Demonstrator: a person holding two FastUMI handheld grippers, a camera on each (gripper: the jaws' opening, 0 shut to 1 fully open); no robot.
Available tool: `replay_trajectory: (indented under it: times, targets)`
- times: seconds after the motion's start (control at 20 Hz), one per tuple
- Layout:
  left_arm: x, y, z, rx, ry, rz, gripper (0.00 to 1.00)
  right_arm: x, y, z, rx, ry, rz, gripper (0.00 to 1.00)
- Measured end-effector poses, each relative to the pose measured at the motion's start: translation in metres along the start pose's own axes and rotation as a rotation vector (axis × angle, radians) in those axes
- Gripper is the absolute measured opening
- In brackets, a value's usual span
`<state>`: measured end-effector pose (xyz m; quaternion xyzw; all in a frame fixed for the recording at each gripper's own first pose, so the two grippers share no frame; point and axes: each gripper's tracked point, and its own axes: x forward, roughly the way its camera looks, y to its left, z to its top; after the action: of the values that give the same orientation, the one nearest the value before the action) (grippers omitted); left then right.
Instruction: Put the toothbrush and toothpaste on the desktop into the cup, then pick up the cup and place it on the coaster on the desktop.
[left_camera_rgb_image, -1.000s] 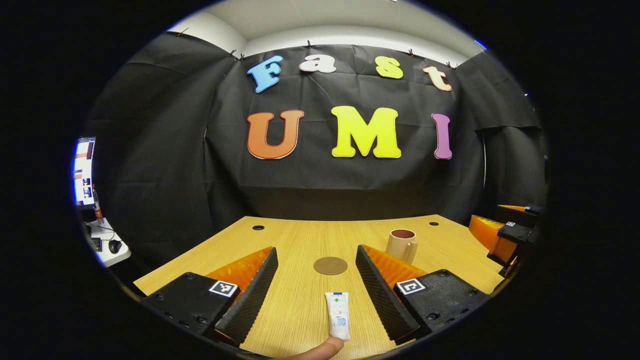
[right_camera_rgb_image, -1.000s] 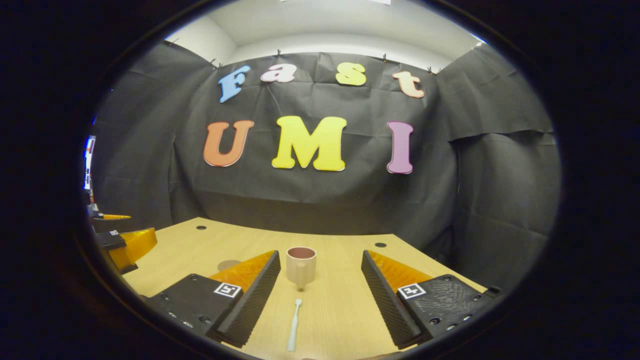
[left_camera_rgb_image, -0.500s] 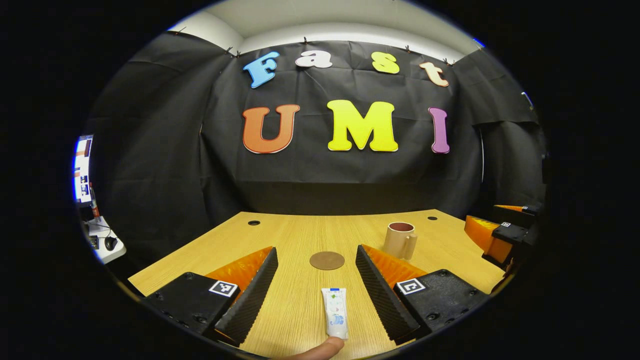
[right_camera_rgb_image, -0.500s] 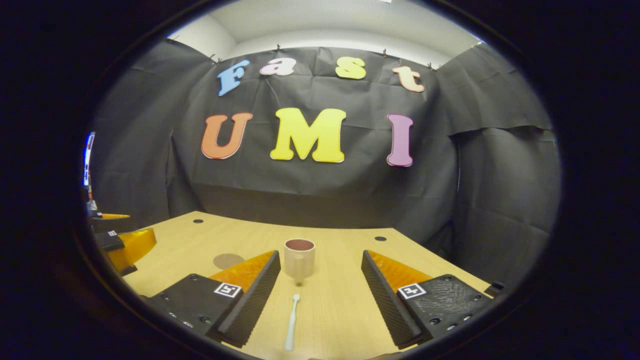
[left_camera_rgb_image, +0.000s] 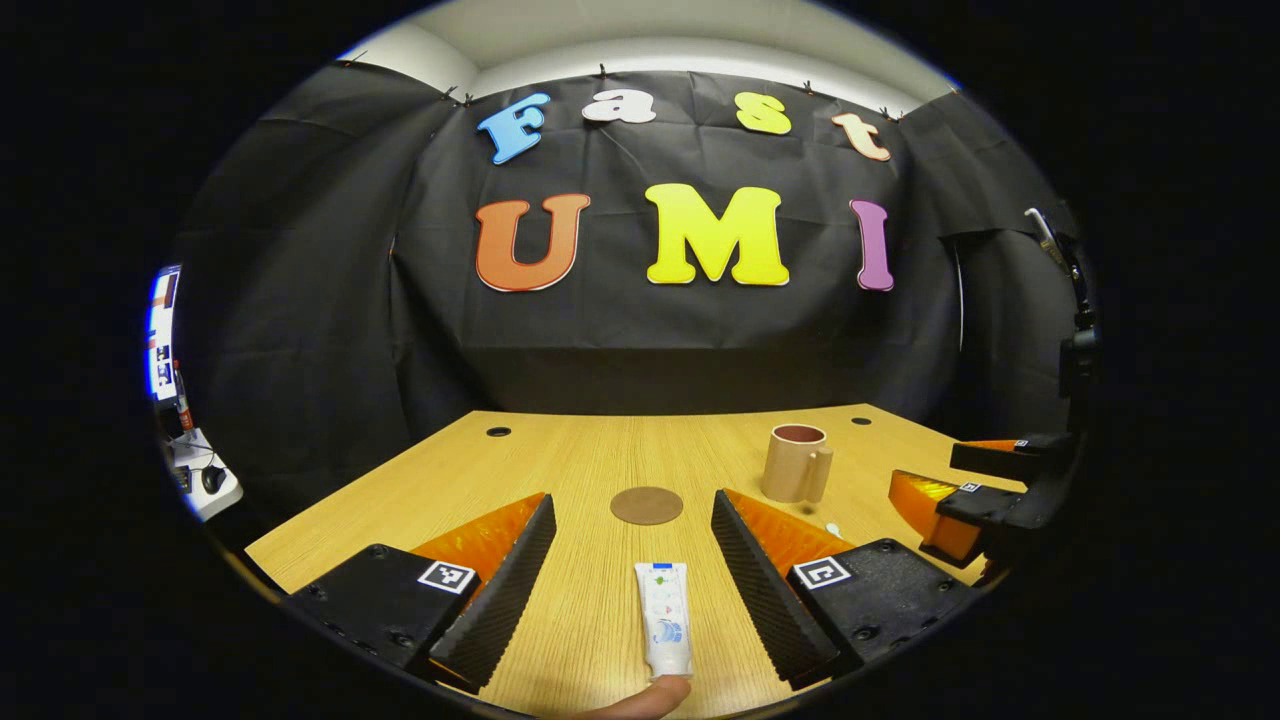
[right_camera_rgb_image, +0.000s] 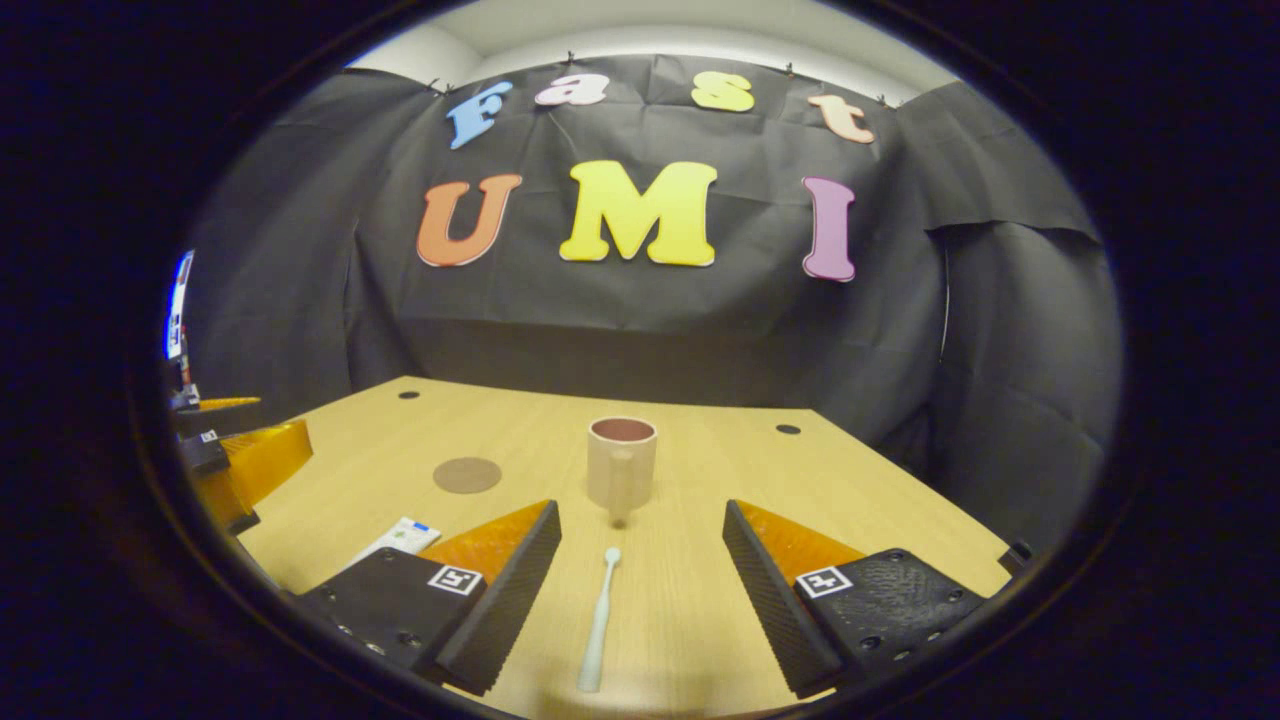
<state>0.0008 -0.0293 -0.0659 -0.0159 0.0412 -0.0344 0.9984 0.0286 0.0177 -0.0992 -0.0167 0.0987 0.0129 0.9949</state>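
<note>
Toothpaste (left_camera_rgb_image: 665, 618) and toothbrush (right_camera_rgb_image: 600, 620) both lie flat on the desktop (left_camera_rgb_image: 560, 470), each between spread tongs, neither gripped.

Left gripper (left_camera_rgb_image: 632, 560) stands with jaws apart astride the tube, coaster (left_camera_rgb_image: 646, 505) just ahead of its tips, cup (left_camera_rgb_image: 795, 463) ahead to its right; closing on the flat tube could slip or squash it. Right gripper (right_camera_rgb_image: 640, 570) is likewise apart over the thin brush, cup dead ahead; a low clamp may scrape the wood or roll the brush, and a forward reach might tip the cup.
</note>
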Motion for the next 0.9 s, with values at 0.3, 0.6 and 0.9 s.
replay_trajectory:
  times: [0.3,0.6,0.9]
  targets:
    - [0.005,0.001,-0.026,0.002,0.057,-0.001,0.99,0.028,0.015,-0.054,0.012,0.173,0.031,0.9]
    - [0.011,0.001,-0.04,0.005,0.094,-0.005,0.99,0.043,0.02,-0.083,0.027,0.292,0.028,0.81]
    - [0.017,0.012,-0.059,-0.015,0.169,0.015,1.0,0.053,0.024,-0.091,0.062,0.345,0.039,0.41]
